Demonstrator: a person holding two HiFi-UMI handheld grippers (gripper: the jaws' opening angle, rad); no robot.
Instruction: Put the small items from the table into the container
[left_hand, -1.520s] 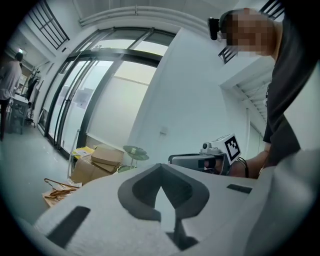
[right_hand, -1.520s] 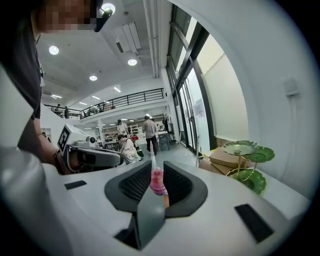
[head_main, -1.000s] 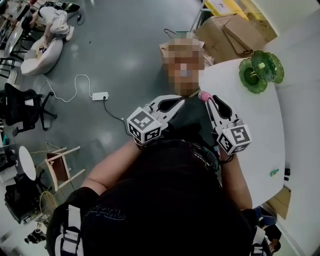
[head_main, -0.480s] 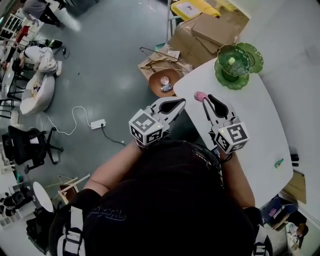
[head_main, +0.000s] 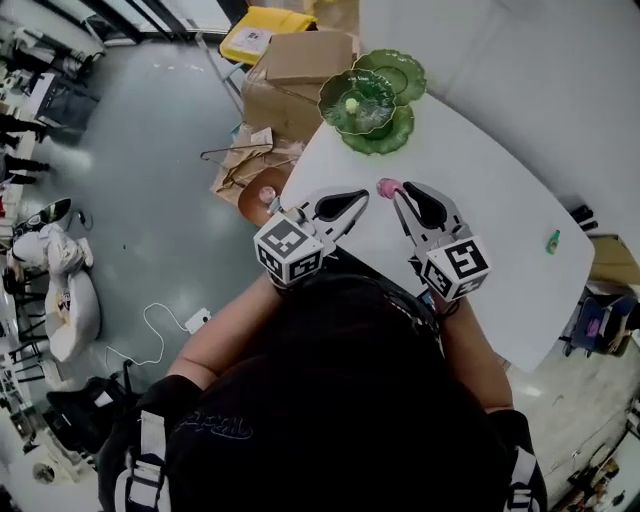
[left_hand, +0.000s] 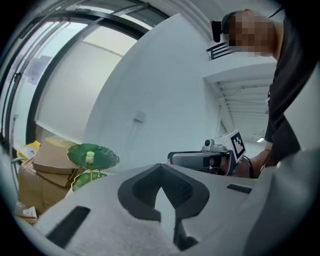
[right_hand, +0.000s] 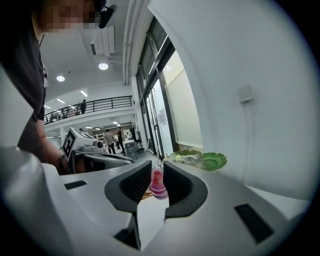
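A small pink item (head_main: 387, 186) is pinched between the jaws of my right gripper (head_main: 394, 190), held over the white table (head_main: 480, 200); in the right gripper view the pink item (right_hand: 158, 184) sits between the dark pads. My left gripper (head_main: 360, 197) hangs beside it over the table's left edge, its tips together with nothing held (left_hand: 161, 166). Ahead stands a green tiered leaf dish (head_main: 375, 100) with a small pale item (head_main: 351, 104) on its upper leaf. A tiny green item (head_main: 552, 240) lies at the table's far right.
Cardboard boxes (head_main: 290, 70) and a yellow bag (head_main: 265, 20) sit on the floor left of the dish. A brown round thing (head_main: 262, 195) and wire hangers (head_main: 235, 160) lie by the table's left edge. A white wall runs behind the table.
Both grippers have swung round from over the floor to over the table, nearer the green dish. The pink item stays in the right gripper's jaws.
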